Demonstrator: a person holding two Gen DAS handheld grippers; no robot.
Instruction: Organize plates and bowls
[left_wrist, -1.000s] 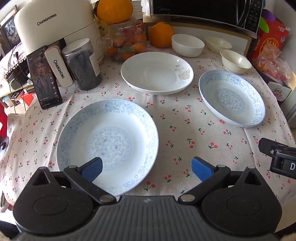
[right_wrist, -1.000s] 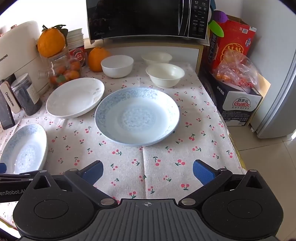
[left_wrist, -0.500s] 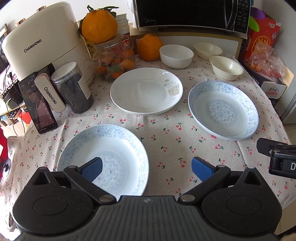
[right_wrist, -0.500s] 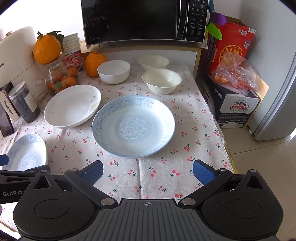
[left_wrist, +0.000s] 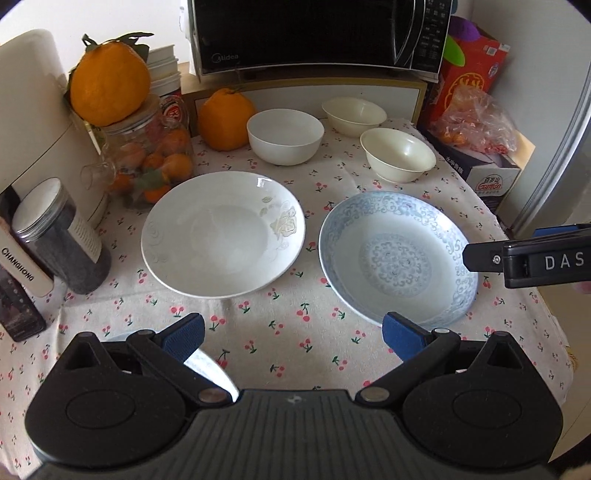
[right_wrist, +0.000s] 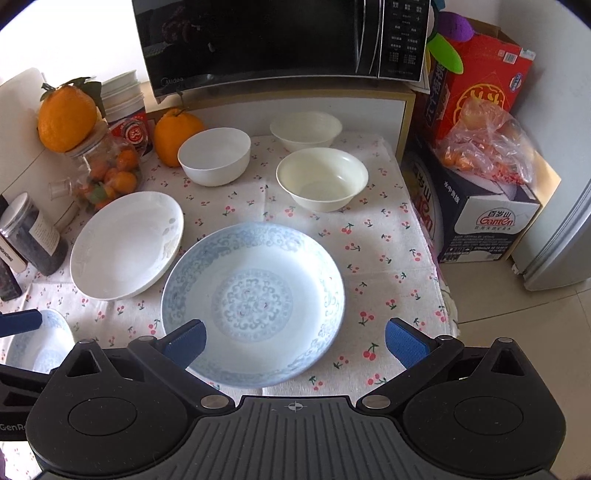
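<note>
Probably still at the outset: nothing stacked yet, all dishes lying singly on the cherry-print tablecloth (right_wrist: 384, 236). Largest first: microwave (right_wrist: 266, 40) closing off the back, table edge dropping to floor on the right, close to the blue-patterned plate (right_wrist: 255, 299). Next, white plate (left_wrist: 223, 234) just beside that patterned one, a narrow strip of cloth between. Second blue-patterned plate (right_wrist: 40, 350) near the front left corner, mostly hidden under the left gripper (left_wrist: 293, 336). Farther back, white bowl (right_wrist: 214, 155) and two cream bowls (right_wrist: 321, 177) (right_wrist: 304, 127), near one another but apart. Right gripper (right_wrist: 293, 341) poised over the near rim of the central patterned plate, fingers spread wide, gripping nothing; left fingers likewise spread and empty. Likely next: pinching that near rim, lifting level, stacking onto a neighbour. Little room left of the white plate, with jars (left_wrist: 62, 240) crowding there.
</note>
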